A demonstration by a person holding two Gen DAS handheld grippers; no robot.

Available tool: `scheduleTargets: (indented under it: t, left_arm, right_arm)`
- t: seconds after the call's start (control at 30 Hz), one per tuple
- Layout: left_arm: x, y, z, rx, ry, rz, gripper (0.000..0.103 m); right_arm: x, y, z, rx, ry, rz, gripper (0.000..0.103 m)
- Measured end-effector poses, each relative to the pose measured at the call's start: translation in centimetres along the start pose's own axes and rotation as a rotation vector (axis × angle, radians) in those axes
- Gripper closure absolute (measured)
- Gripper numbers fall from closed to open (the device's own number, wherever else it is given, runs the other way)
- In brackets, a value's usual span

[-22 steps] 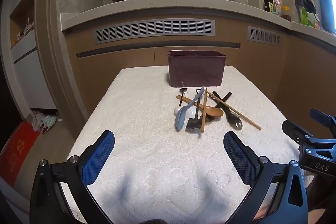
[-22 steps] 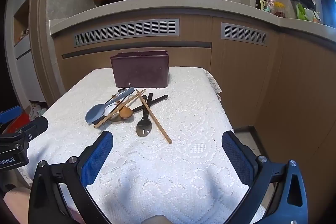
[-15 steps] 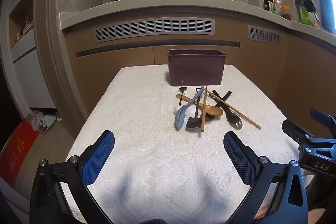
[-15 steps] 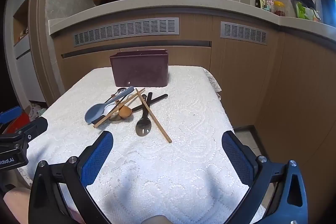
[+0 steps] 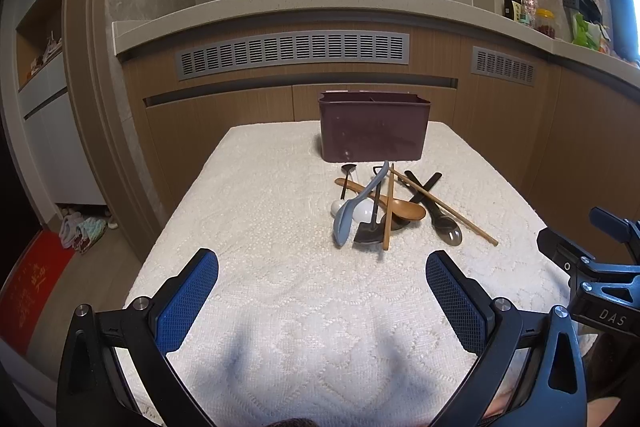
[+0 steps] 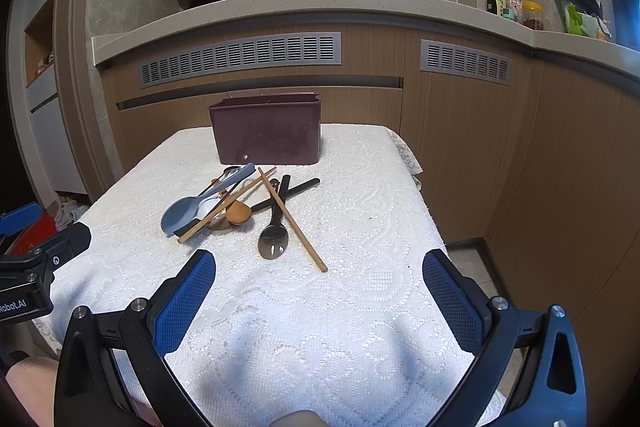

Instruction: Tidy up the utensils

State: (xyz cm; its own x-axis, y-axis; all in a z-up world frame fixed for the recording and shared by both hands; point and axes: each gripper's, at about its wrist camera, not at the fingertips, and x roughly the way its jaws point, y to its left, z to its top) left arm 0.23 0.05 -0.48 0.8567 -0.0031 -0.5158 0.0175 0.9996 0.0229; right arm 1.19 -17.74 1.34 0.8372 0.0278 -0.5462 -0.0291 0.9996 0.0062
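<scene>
Roughly mid-tabletop, the utensils lay in a loose crossed heap just in front of a maroon caddy [image 5: 374,131], which stood upright toward the far edge of the tabletop [image 5: 260,227] on its white lace-patterned cloth. Grey-blue spoon [image 5: 352,213] sat on the left of the heap, bowl toward the camera, its handle angled up over the others. Brown wooden spoon [image 5: 404,207] lay across the middle, bowl to the right. Two wooden chopsticks crossed the pile: one chopstick [image 5: 387,211] ran nearly straight toward the camera, the other chopstick [image 5: 448,207] slanted off to the right, its tip clear of the heap. Dark metal spoon [image 6: 273,241] lay with its black handle pointing back toward the caddy. A small black spatula [image 5: 366,233] and a white spoon [image 5: 362,211] were partly buried; their full shapes were hard to make out. Caddy interior was not visible from either wrist view, beyond a hint of a divider at the rim. Left gripper [image 5: 320,299] hung released, blue pads wide apart, holding nothing, near the front edge. Right gripper [image 6: 318,297] likewise spread and bare, over the cloth beside it.
</scene>
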Motion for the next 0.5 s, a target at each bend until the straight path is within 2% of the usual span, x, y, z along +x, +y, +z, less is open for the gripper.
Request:
scheduleTargets:
  t: [0.5]
  left_arm:
    - [0.84, -0.32, -0.77, -0.001, 0.008, 0.002, 0.000]
  right_arm:
    - [0.31, 0.07, -0.03, -0.001, 0.005, 0.003, 0.000]
